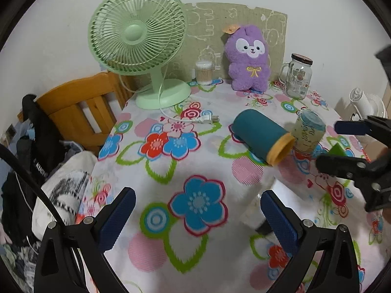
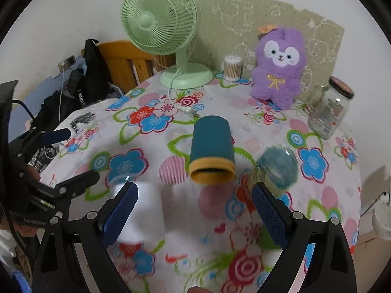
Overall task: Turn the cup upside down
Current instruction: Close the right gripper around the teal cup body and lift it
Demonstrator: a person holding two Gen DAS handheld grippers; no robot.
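The teal cup [image 2: 211, 150] with a yellow rim band lies on its side on the flowered tablecloth [image 2: 156, 219], near the middle of the table, its open mouth facing the right wrist camera and its closed base pointing toward the back wall. Just beside it, on its right in both views, stands a second, pale patterned cup [image 1: 309, 131] with a teal top; it appears to be inverted, though motion blur in the right wrist view prevents confirmation. The right gripper [image 2: 194, 210] hovers above the cloth in front of the teal cup, its blue-padded fingers [image 2: 119, 212] spread wide with nothing between them; the cup lies beyond the fingertips and is not contacted. The left gripper [image 1: 198, 217] is likewise spread apart and empty, positioned over the near part of the table, well apart from the cup. At the back of the table stand a green desk fan [image 1: 139, 41], a container of cotton swabs [image 1: 204, 72], a purple plush toy [image 1: 248, 58] and a glass jar [image 1: 298, 75] with a dark lid. The fan's white plug [image 1: 205, 119] lies on the cloth behind the teal cup. A wooden chair [image 1: 80, 107] stands at the left of the table.
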